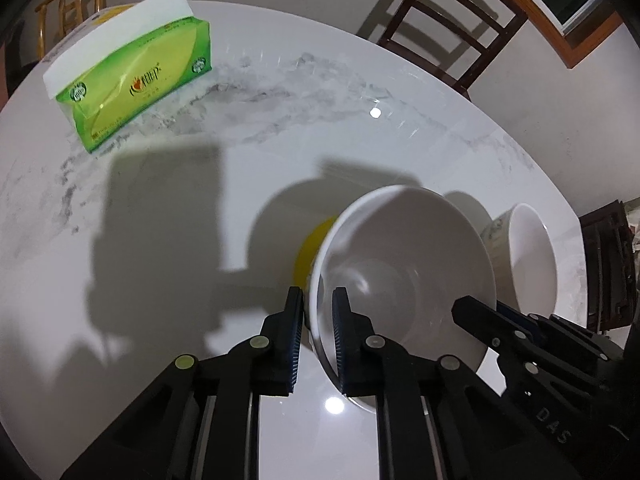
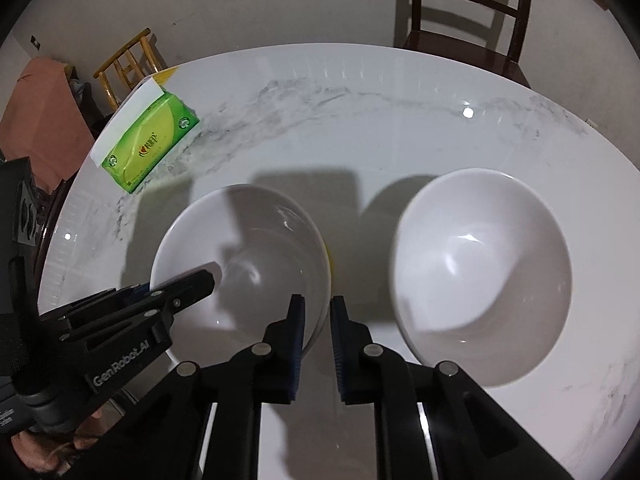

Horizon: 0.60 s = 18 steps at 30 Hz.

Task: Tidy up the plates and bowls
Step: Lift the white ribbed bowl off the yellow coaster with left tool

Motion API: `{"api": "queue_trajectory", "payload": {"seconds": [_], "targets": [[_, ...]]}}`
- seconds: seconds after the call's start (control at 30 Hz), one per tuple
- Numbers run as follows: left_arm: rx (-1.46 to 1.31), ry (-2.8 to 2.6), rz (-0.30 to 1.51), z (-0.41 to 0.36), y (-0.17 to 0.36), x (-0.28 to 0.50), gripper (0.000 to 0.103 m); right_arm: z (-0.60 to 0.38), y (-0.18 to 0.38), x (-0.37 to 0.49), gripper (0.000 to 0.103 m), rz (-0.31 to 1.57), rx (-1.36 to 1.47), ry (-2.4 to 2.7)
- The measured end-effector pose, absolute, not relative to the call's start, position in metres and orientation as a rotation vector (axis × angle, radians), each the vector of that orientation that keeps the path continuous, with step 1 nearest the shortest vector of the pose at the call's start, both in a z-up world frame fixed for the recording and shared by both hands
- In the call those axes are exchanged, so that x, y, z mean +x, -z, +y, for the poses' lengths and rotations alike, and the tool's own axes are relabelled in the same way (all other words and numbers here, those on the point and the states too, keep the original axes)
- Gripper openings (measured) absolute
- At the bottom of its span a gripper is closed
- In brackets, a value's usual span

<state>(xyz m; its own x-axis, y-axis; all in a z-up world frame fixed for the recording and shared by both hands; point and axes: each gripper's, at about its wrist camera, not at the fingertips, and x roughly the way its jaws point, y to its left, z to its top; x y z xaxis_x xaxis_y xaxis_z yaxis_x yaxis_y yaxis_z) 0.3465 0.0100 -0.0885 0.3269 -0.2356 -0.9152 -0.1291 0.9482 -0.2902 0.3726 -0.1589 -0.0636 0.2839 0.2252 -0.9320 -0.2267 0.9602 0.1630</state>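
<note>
A large white bowl [image 1: 404, 264] is held by both grippers over a yellow plate [image 1: 310, 248] on the marble table. My left gripper [image 1: 318, 312] is shut on the bowl's near rim, one finger inside and one outside. My right gripper [image 2: 318, 316] is shut on the opposite rim of the same bowl [image 2: 244, 256], and it shows at the right of the left wrist view [image 1: 480, 316]. A second white bowl [image 2: 480, 276] stands on the table to the right; it also shows in the left wrist view [image 1: 532, 260]. The yellow plate is mostly hidden under the held bowl [image 2: 329, 264].
A green tissue pack [image 1: 140, 76] lies at the far left of the round marble table [image 1: 280, 120]; it also shows in the right wrist view [image 2: 150, 148]. A dark wooden chair [image 2: 468, 12] stands beyond the far edge, and a light wooden chair [image 2: 128, 64] at the left.
</note>
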Motion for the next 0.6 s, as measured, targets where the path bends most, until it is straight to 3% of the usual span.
{"api": "queue_trajectory", "payload": {"seconds": [0.6], "targets": [[-0.211, 0.168, 1.211, -0.053, 0.036, 0.304, 0.012, -0.214, 0.014, 0.312, 0.012, 1.173, 0.037, -0.248]]}}
